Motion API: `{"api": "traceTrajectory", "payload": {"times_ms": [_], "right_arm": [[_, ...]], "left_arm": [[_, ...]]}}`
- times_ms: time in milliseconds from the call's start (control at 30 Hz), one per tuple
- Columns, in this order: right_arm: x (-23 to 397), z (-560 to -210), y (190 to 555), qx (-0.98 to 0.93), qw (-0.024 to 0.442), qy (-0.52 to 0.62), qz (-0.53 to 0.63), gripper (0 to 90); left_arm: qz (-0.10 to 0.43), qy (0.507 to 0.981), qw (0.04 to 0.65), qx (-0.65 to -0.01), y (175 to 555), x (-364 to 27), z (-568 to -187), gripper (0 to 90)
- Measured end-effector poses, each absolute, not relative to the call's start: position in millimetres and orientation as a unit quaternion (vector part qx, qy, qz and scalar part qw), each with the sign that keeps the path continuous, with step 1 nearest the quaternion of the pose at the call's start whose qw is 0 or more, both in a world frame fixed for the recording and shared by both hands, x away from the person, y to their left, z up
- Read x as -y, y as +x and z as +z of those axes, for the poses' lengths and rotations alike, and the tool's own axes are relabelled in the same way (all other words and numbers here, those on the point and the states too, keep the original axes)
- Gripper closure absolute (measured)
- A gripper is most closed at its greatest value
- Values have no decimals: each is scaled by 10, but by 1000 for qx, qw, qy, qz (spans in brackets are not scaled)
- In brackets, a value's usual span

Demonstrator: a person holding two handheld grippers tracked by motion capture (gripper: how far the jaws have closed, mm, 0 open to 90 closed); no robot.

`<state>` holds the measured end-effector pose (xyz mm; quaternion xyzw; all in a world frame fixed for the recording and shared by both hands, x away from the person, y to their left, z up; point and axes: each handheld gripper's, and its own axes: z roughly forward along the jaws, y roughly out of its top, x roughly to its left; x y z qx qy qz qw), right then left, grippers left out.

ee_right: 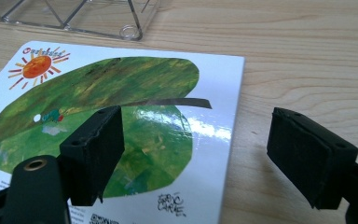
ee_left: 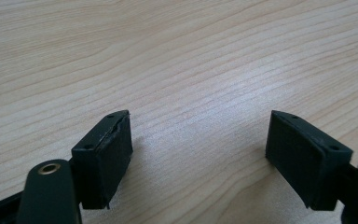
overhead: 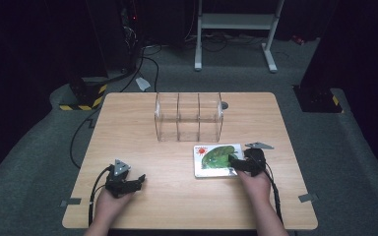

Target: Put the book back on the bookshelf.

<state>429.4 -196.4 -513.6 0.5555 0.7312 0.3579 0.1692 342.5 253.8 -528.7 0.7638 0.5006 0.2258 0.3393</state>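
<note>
- Where the light falls, the table (overhead: 142, 123) takes up most of the floor space, pale wood grain, standing on grey carpet with dark gear and cables behind it.
- Toward its far edge stands the clear box (overhead: 189, 117), three compartments side by side, nothing visible inside them.
- Just in front of the box, toward the right, the book (overhead: 214, 160) lies flat, cover up: a big green leaf on white, a small red sun in one corner. It sits near the box without touching it.
- At the book's right edge is the right gripper (ee_right: 193, 156), jaws spread apart and clamping nothing; one jaw hangs over the leaf, the other over bare wood beside the cover, so the book's edge lies between them.
- Well apart, at the near left of the table, the left gripper (ee_left: 198, 156) rests low over bare wood, jaws wide and released, nothing between them.
</note>
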Motion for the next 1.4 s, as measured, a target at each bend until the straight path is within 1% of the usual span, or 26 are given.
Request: {"api": "traceTrajectory", "payload": {"times_ms": [233,367,733,1033,1400], "right_arm": [[1879,-5178,4301,-740,147,550,359,186],[1856,-5175,4252,-741,154,549,355,184],[1770,-5172,4074,-750,150,534,359,203],[1657,-5177,3958,-759,146,520,363,208],[1368,-5178,3771,-782,132,484,370,219]], "left_arm": [[225,763,340,-501,3424,-2536,-5288,228],[226,764,339,-500,3425,-2538,-5287,228],[226,764,339,-499,3423,-2537,-5287,229],[226,767,341,-494,3416,-2536,-5284,258],[227,771,342,-487,3408,-2529,-5278,283]]}}
